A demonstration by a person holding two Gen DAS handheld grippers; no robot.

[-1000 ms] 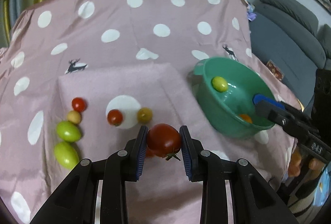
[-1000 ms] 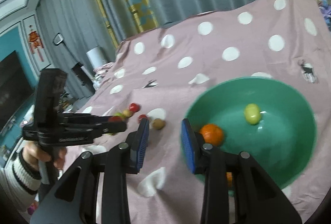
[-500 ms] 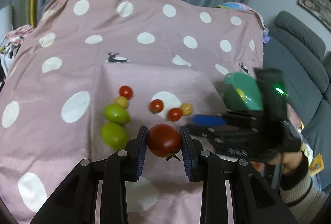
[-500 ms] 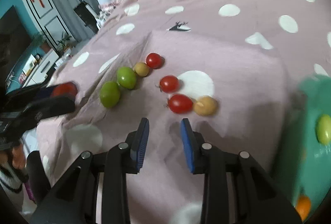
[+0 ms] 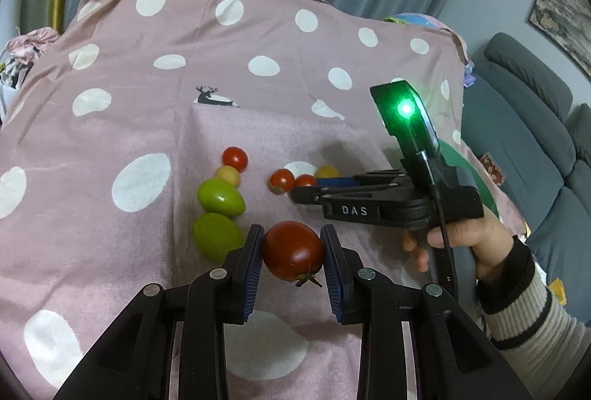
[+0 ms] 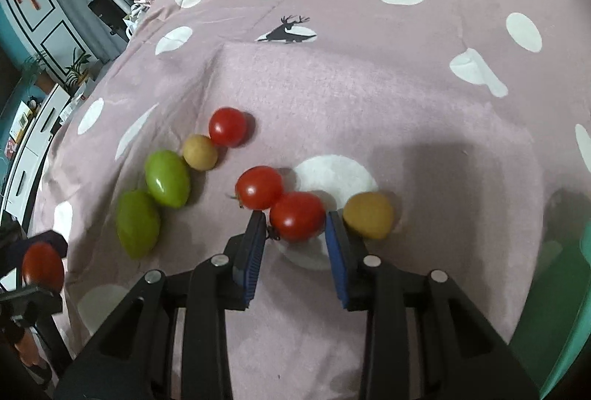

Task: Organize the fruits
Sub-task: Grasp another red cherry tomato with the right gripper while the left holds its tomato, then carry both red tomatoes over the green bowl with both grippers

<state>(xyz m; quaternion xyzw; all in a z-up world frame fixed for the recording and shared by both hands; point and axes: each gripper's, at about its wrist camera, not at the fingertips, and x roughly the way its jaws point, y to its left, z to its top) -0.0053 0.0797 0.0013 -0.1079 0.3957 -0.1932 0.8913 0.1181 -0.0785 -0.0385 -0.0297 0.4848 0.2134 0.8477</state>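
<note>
Two grippers are engaged: the left gripper (image 5: 291,254) clamps a large dark tomato (image 5: 292,250); the right gripper (image 6: 295,233) stands open around a cherry tomato (image 6: 297,221), just beside a yellow fruit (image 6: 368,215) on the spotted cloth (image 6: 369,85).

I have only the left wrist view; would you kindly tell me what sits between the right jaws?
Observer: A small tomato sits between the right gripper's open jaws, not yet clamped.
Operator: Thank you. Is anything touching that tomato?
Observer: A second tomato appears to touch it on its upper left.
Operator: And on the other side?
Observer: A yellow fruit lies just outside the right-hand jaw.
</note>
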